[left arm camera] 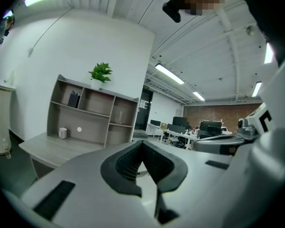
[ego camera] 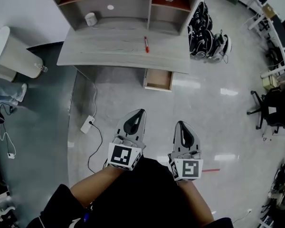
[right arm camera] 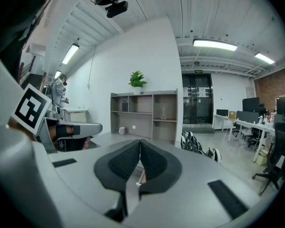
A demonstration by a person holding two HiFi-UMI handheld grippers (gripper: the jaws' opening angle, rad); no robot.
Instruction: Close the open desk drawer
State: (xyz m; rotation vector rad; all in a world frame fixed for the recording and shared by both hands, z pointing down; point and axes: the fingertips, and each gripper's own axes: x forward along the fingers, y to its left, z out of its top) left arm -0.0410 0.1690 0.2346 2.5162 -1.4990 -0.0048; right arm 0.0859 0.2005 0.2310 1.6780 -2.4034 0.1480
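The drawer (ego camera: 158, 80) stands open, pulled out from under the front edge of the table (ego camera: 109, 49) near its right end, its wooden inside showing from above. On the table top just behind it lies a red pen (ego camera: 146, 44); further back a shelf (ego camera: 128, 4) sits on the table, with a white cup (ego camera: 90, 19) at its left foot and a plant (left arm camera: 100, 72) on top. Right of the table a heap of black-and-white gear (ego camera: 206, 34) rests on the floor. A power strip (ego camera: 87, 124) with its cable lies on the floor left of the drawer.

Both tools hang over the bare floor, well apart from the drawer and pointing toward the table — the left tool (ego camera: 141, 112) roughly in line with the drawer, the right tool (ego camera: 180, 123) just beside it. Each has its jaws pressed together with nothing between them.
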